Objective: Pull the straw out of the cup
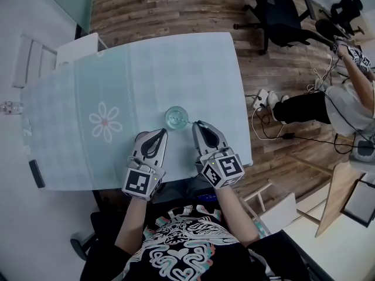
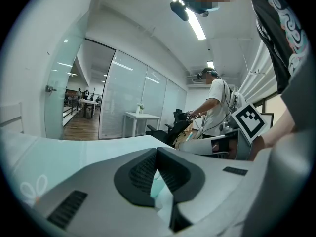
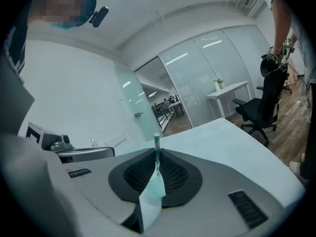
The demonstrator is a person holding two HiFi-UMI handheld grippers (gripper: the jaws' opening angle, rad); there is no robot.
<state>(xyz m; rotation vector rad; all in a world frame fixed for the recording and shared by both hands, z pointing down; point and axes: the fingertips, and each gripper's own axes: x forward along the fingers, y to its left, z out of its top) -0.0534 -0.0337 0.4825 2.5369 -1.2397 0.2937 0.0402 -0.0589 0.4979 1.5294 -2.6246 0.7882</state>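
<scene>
Teal-and-white striped, the straw (image 3: 157,144) is sitting pinched between the closed jaws of the right tool (image 3: 157,154), its top end poking up just past them. In the head view that tool is reaching to the right rim of the clear cup (image 1: 176,117), which is standing upright on the pale green bench (image 1: 117,69), near its front edge. The straw's lower part appears to be inside the cup, though it is too thin there to be sure. The left tool (image 1: 159,132) is waiting just left of the cup, jaws together on nothing, apart from the glass.

I judge that the grip is made and the pull is the step in hand. The next move is calling for a straight lift, and a light cup may be tipping or sliding with it unless the left tool steadies it. 1 flower print (image 1: 105,122) and 1 dark flat thing (image 1: 36,173) are lying well to the left, and nothing is blocking the way up.
</scene>
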